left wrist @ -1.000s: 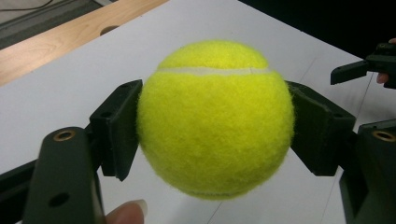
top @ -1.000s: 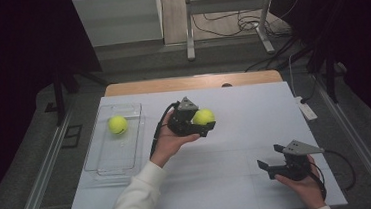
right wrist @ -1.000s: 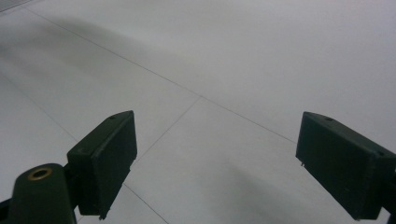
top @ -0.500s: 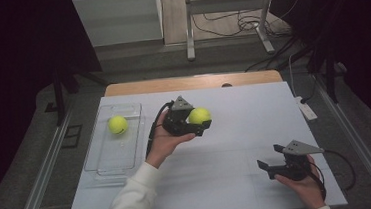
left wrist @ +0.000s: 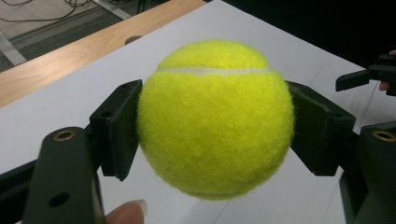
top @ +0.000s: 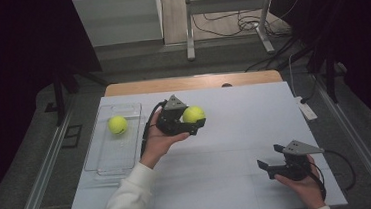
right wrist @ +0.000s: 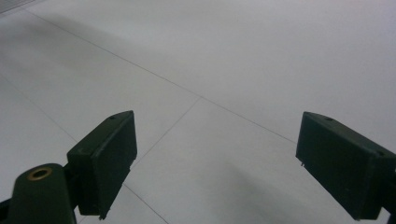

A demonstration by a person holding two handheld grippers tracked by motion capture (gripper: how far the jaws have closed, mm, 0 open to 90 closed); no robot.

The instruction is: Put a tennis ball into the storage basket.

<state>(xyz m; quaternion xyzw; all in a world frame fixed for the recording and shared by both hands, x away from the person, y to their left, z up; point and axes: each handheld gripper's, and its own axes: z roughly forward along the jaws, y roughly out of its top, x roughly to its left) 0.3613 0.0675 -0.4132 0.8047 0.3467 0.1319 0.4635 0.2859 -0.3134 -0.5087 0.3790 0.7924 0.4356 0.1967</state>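
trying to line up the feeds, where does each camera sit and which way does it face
High view: above the person's side, looking down on the table; both forearms show.
Left gripper view: rides the left tongs, facing the clamped tennis ball; a fingertip shows.
Right gripper view: rides the open right tongs, facing bare tabletop.
Shared: that ball appears from above too.

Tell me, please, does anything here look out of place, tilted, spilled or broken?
Nothing stands out. One tennis ball lies in the clear tray. The left hand-held gripper holds the other tennis ball squarely between its pads, above the white table. The right hand-held gripper is open and holds nothing.
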